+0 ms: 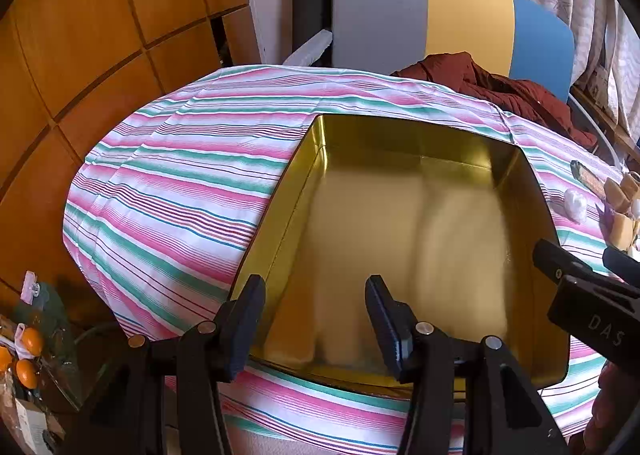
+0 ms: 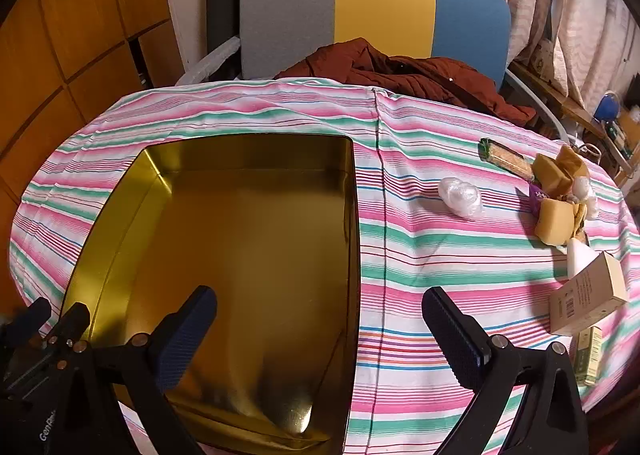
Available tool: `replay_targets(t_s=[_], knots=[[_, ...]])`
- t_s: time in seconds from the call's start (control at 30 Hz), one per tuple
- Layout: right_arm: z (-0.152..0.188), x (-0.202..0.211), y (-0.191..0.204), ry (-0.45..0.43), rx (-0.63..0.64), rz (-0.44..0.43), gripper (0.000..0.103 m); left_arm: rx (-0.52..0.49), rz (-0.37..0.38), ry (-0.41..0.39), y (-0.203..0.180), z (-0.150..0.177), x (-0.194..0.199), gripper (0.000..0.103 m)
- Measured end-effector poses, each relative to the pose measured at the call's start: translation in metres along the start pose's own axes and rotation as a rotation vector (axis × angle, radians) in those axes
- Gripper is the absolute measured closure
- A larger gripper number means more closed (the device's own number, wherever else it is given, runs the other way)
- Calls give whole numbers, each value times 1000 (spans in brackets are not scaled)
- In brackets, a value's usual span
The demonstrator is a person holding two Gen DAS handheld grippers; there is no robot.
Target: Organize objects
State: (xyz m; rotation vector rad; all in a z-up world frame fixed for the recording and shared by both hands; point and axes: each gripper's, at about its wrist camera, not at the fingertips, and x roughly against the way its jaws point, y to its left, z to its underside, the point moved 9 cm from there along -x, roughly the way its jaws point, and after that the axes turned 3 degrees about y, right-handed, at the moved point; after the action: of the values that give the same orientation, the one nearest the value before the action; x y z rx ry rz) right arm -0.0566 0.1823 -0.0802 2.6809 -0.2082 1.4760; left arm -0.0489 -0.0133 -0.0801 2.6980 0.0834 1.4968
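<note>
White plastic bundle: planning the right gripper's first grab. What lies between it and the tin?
Right wrist view: only bare striped tablecloth separates white plastic bundle from gold tin.

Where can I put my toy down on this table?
The gold tin has nothing inside. The striped cloth left of the tin is bare, and so is the strip between the tin and the white plastic wad. The far right edge is crowded with wrapped bars and small boxes.
</note>
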Motion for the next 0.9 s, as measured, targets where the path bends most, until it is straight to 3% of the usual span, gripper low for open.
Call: replay_targets(t_s=[0.9], knots=[[0,10,-19,-30,-31,-29,0,-32,4,5,-19,4,4,50]])
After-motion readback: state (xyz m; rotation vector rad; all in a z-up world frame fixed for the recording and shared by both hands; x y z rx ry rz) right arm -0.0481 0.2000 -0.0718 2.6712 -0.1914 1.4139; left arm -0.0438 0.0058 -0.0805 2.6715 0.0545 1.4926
